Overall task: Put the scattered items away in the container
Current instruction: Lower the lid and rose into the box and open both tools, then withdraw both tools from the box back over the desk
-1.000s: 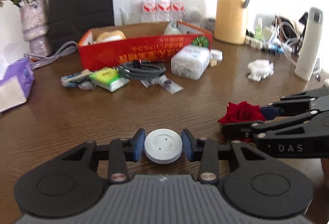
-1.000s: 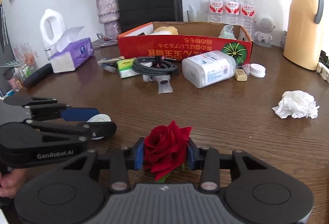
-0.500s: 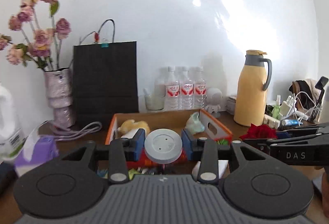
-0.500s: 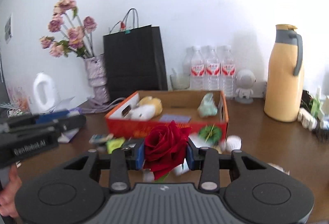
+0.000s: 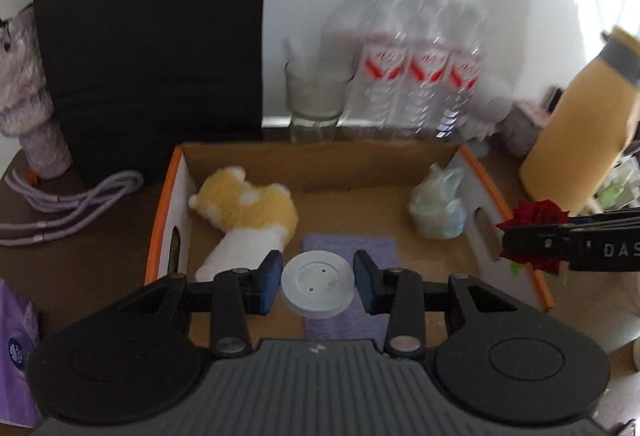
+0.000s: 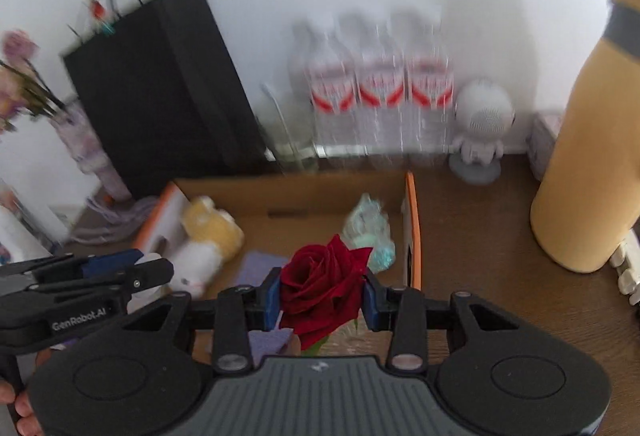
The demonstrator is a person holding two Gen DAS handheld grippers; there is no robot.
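My left gripper (image 5: 318,286) is shut on a white round lid (image 5: 318,290) and holds it above the open orange cardboard box (image 5: 162,220), over a purple card (image 5: 350,246) on the box floor. My right gripper (image 6: 320,298) is shut on a red rose (image 6: 322,290) and holds it over the box's right part, near the right wall (image 6: 412,232). The rose (image 5: 538,220) and right gripper also show at the right of the left wrist view. The left gripper (image 6: 132,268) shows at the left of the right wrist view.
Inside the box lie a yellow and white plush toy (image 5: 244,213) and a pale plastic bag (image 5: 438,209). Behind the box stand a black paper bag (image 5: 148,35), a glass (image 5: 314,107), three water bottles (image 5: 416,75) and a yellow thermos (image 5: 580,139). A purple tissue pack (image 5: 16,352) lies at the left.
Both grippers have risen from the table and moved forward over the box, tilting down, each with its item still held. The view is blurred from motion.
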